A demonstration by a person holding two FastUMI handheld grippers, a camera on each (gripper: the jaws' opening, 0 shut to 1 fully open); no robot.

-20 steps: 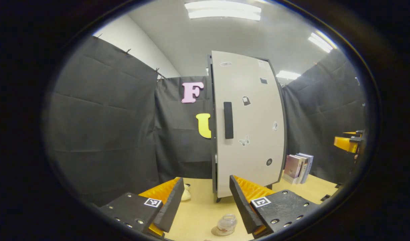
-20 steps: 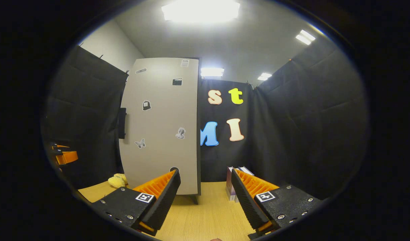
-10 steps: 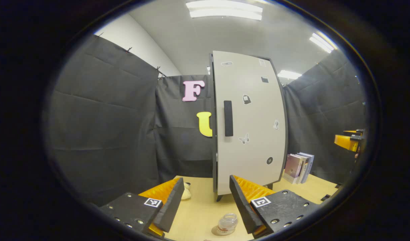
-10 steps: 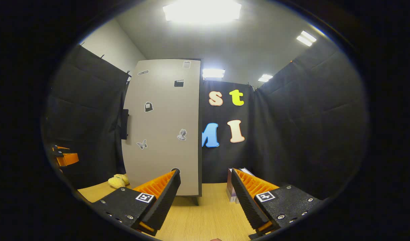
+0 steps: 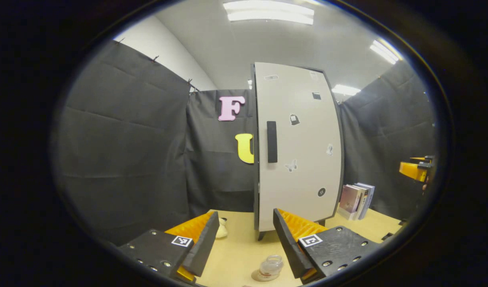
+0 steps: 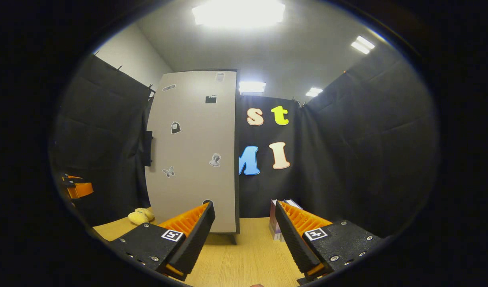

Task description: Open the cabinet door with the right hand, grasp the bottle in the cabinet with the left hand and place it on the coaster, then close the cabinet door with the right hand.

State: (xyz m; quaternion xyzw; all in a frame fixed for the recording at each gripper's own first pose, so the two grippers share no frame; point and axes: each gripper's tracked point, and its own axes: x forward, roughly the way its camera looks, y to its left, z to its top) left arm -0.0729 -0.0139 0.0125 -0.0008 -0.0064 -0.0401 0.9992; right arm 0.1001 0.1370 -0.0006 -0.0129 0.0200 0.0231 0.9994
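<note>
Both tools hang released over the light wooden counter (image 5: 240,249) — the left tool (image 5: 245,243) and right tool (image 6: 244,239) alike. The small clear glass bottle (image 5: 269,268) stands on its round coaster (image 5: 255,276) (at six o'clock); the tall grey cabinet door (image 5: 297,147) is shut at twelve.

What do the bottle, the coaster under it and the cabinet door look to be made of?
Bottle: clear glass or hard plastic, since the table shows through it; which one is unclear. Coaster: thin, matte, tan disc, possibly cork or wood. Cabinet door: smooth matte pale-grey panel, likely laminated board, with a dark edge, a black handle and small stickers.
</note>
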